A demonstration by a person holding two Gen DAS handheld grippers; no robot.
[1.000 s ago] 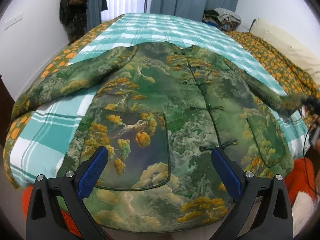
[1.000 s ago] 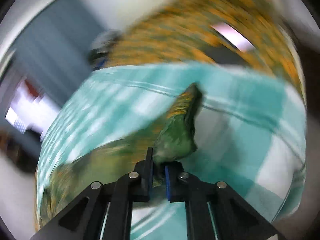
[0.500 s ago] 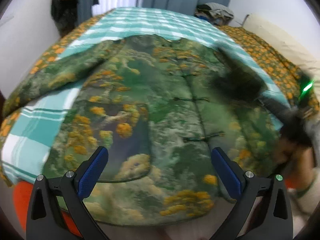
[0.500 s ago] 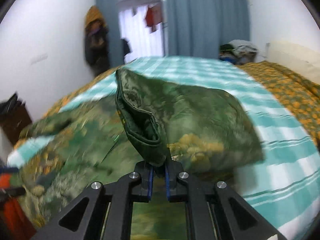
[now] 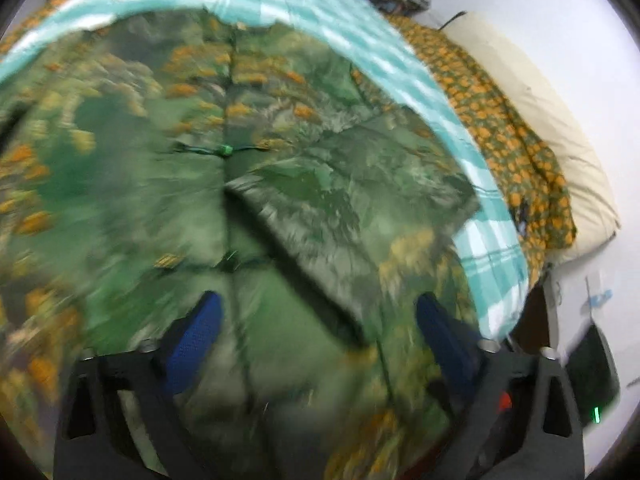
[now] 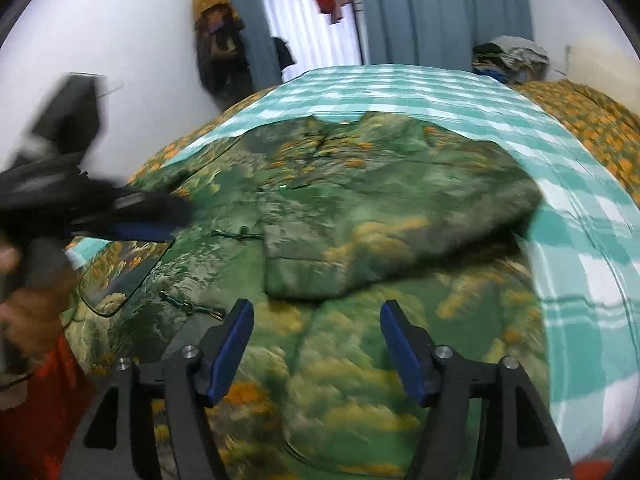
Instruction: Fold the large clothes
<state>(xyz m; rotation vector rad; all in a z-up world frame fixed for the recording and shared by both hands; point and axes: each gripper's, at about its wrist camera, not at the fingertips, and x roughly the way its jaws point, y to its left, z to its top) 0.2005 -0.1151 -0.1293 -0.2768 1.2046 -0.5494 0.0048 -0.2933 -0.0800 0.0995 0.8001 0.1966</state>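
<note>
The bed [image 6: 580, 216], covered by a teal check sheet, carries the jacket [image 6: 320, 208], which lies flat, front up, collar toward the curtains. The right sleeve [image 6: 380, 248] is already folded in across the chest, cuff near the button line; the left sleeve looks still unfolded, though the left gripper [image 6: 132, 220] and blur hide most of it. By my judgement the fold is about one step in: the other sleeve, then the body, remain. The jacket's right edge lies near the sheet's edge; an orange-patterned quilt [image 5: 516, 148] and a pillow [image 5: 532, 120] lie beyond it. Open sheet lies past the collar, giving room. The right gripper [image 6: 316, 344] has just been opening, its fingers well apart above the hem with nothing between them. The left gripper's fingers have just been closing, yet stand wide, holding nothing.
</note>
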